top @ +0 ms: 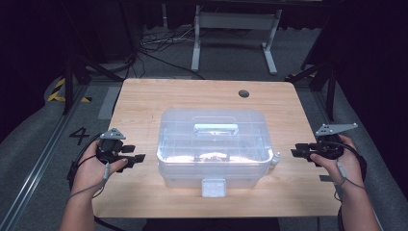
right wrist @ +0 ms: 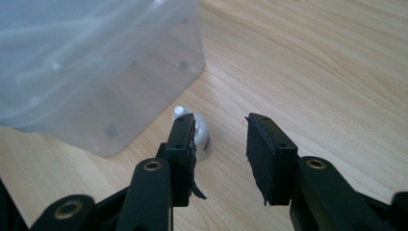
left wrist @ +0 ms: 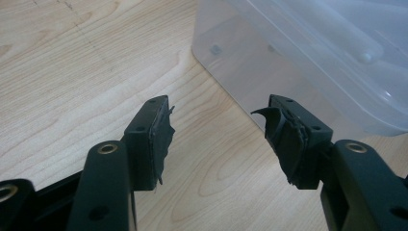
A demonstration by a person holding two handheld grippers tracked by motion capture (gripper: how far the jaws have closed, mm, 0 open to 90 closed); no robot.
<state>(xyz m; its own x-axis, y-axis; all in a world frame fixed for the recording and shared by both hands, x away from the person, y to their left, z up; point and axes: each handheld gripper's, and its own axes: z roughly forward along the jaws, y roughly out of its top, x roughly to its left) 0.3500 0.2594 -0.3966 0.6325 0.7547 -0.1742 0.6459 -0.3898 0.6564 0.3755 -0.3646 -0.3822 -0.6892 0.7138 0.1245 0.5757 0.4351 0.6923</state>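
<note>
high view: clear box [top: 213, 144] with lid and handle [top: 215, 128] mid-table [top: 144, 96]; a small white bottle [top: 276, 159] just beside its right wall.
left gripper [top: 132, 158]: held left of the box, apart from it; jaws spread, nothing between.
right gripper [top: 297, 152]: held right of the box, near the bottle; jaws parted and empty.
right gripper view: bottle [right wrist: 202, 134] stands on the table, partly hidden behind one jaw, close to the box corner [right wrist: 144, 96].

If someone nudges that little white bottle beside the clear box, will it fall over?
Probably. The bottle looks small, narrow and upright, so a sideways push may tip it and it might roll. It seems light. The box right beside it could stop it.
</note>
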